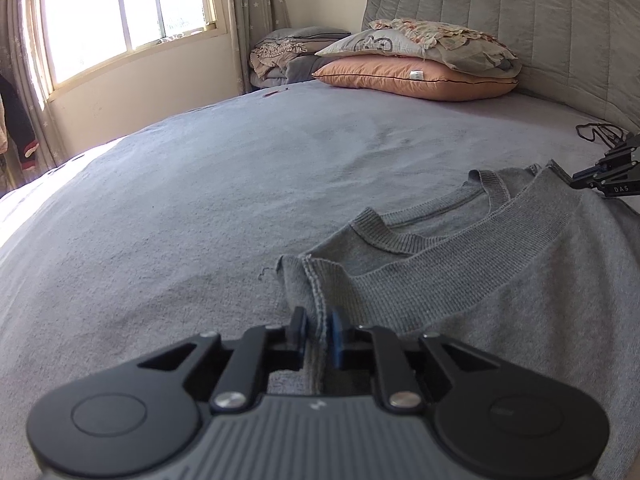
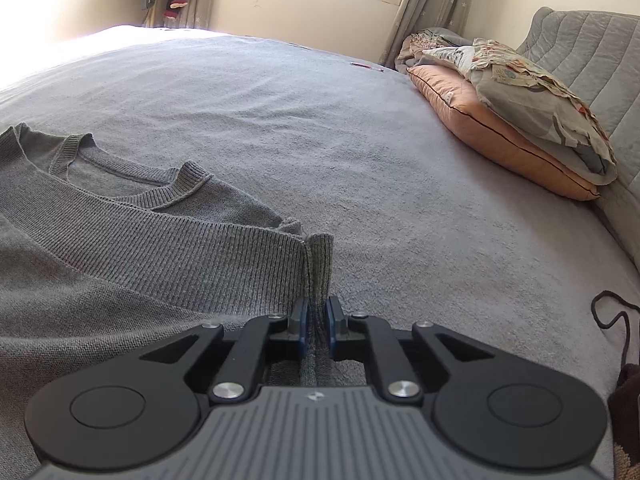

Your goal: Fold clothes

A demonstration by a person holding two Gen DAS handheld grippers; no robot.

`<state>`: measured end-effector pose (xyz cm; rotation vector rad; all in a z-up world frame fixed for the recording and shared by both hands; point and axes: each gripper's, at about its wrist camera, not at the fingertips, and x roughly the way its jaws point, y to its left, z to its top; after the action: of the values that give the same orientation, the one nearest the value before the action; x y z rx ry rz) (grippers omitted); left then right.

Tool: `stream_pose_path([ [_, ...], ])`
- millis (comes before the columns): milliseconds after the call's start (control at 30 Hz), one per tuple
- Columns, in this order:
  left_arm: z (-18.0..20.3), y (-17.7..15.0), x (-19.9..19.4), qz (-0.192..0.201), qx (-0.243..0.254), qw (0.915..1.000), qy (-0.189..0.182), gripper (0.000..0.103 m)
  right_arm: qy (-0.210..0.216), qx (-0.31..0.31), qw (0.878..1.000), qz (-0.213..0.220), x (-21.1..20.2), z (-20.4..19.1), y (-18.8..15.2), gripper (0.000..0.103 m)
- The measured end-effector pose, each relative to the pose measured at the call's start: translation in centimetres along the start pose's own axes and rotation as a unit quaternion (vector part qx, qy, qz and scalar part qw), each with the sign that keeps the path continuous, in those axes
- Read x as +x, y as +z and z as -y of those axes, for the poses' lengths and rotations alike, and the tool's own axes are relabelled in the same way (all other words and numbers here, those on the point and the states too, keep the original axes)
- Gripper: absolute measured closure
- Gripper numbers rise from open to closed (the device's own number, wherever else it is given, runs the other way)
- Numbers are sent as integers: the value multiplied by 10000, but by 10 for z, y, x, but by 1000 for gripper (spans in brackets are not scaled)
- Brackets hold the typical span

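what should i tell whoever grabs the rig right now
Left gripper: shut on the left corner of the grey sweater, at its ribbed hem.
Right gripper: shut on the opposite hem corner.
The sweater lies on the grey bed cover, its hem brought up close to the neckline, so one lengthwise fold looks nearly laid.
Left to do: likely set the hem down, release, smooth, then finish folding.
Pillows sit by the headboard, apart from the work.

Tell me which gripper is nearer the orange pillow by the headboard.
Right. The right gripper holds the grey sweater at the corner on the orange pillow side; the left gripper clamps the opposite corner, with the sweater's whole width between it and the pillow.
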<state>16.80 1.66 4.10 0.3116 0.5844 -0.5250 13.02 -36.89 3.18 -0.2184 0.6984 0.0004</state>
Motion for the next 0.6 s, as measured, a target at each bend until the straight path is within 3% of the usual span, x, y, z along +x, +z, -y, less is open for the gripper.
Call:
stream_pose_path([
  [367,1,-7,15,-132,-77,9999,29,78,-76,98,9999,-20,6,-1,-3,83],
  [433,3,-8,16,-114,-62,9999,99,83,-28,122,9999,-6,6,0,-3,84],
  [467,3,-7,15,-97,-67,9999,126,94,0,114,9999,5,5,0,-3,89],
  [500,4,-6,15,-79,-72,9998,153,95,32,81,10000,27,4,0,-3,97],
  [600,-1,0,8,51,-225,9997,128,97,-124,-78,9998,149,-1,-4,2,98],
])
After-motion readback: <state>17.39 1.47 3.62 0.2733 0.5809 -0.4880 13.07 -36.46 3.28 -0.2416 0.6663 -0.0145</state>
